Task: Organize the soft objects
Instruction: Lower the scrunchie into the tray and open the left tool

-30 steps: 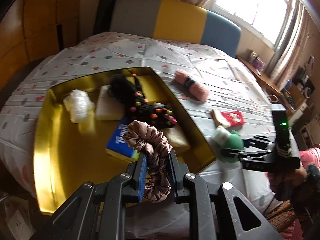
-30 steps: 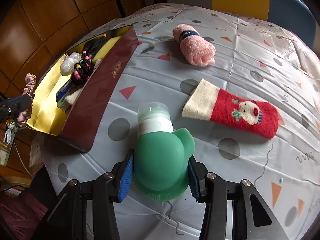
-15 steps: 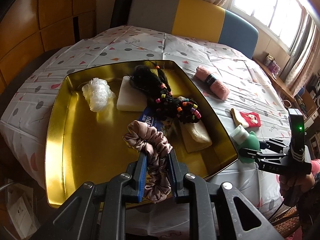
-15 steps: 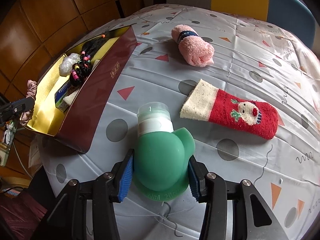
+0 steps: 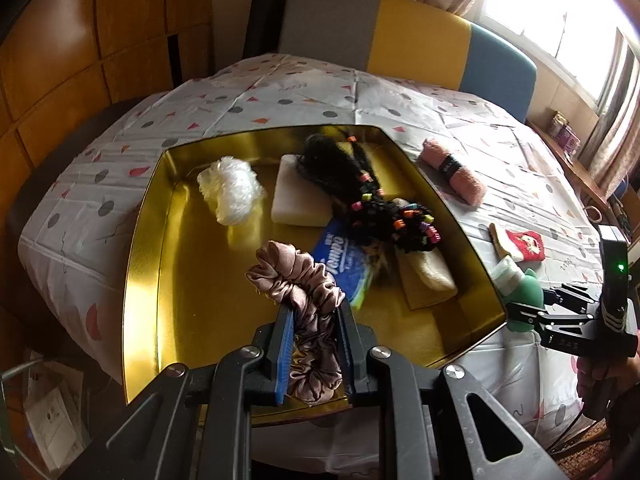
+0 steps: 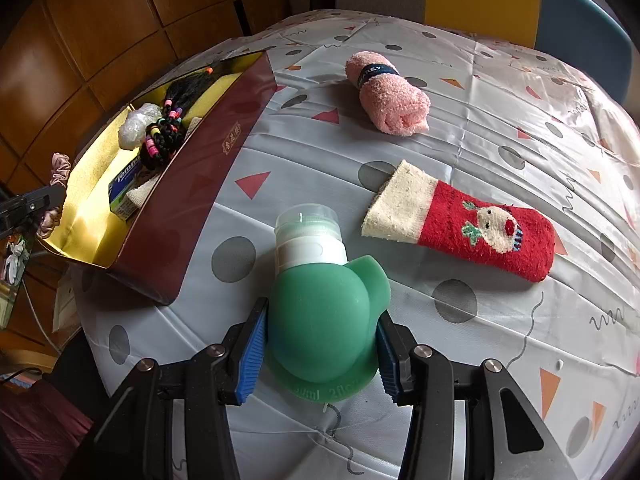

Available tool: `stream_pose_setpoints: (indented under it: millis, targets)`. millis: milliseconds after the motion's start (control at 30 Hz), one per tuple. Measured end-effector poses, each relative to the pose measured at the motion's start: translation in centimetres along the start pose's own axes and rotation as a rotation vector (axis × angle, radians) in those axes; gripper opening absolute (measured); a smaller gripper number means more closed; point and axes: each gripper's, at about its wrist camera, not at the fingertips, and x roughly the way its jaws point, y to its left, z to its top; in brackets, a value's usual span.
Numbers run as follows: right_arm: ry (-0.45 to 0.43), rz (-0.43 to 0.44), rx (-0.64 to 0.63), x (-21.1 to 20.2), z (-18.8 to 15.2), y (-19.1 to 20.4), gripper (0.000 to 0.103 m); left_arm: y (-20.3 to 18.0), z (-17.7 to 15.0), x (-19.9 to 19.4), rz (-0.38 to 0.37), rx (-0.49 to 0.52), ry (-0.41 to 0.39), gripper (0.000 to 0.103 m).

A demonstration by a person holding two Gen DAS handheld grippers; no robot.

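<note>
One scrunchie (image 5: 302, 292), one bottle (image 6: 320, 316), both gripped

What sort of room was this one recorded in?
Most likely a home dining or living room: a table under a patterned tablecloth, a colour-blocked upholstered chair, wood-panelled walls and a curtained window.

Wood-panelled wall (image 5: 60, 52), bright window (image 5: 560, 4)

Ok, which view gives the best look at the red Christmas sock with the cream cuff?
The right wrist view: the red Christmas sock with the cream cuff lies flat on the patterned tablecloth, large and unobstructed, its reindeer motif clear. The left wrist view shows it only small, near the right edge.
</note>
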Motion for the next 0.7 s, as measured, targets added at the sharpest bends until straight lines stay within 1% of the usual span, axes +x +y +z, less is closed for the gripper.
stream_pose_setpoints:
  millis: [167,400,533,600,700]
  targets:
    - [0.0,-0.001,-0.003,0.0,0.0,0.0,0.049,2.0,0.0,0.4,0.002,-0.053,0.019,0.019]
    - [0.001,-0.003,-0.004,0.0,0.0,0.0,0.049,6.7,1.8,1.0,-0.058,-0.198,0.055,0.019]
    - [0.0,-0.004,-0.005,0.0,0.0,0.0,0.049,7.9,3.4,2.2,-0.06,-0.214,0.076,0.019]
    - [0.0,-0.003,-0.005,0.0,0.0,0.0,0.049,8.3,4.0,3.1,-0.075,-0.229,0.094,0.019]
    - [0.0,-0.004,-0.005,0.0,0.0,0.0,0.05,8.0,4.4,4.2,-0.075,-0.215,0.119,0.019]
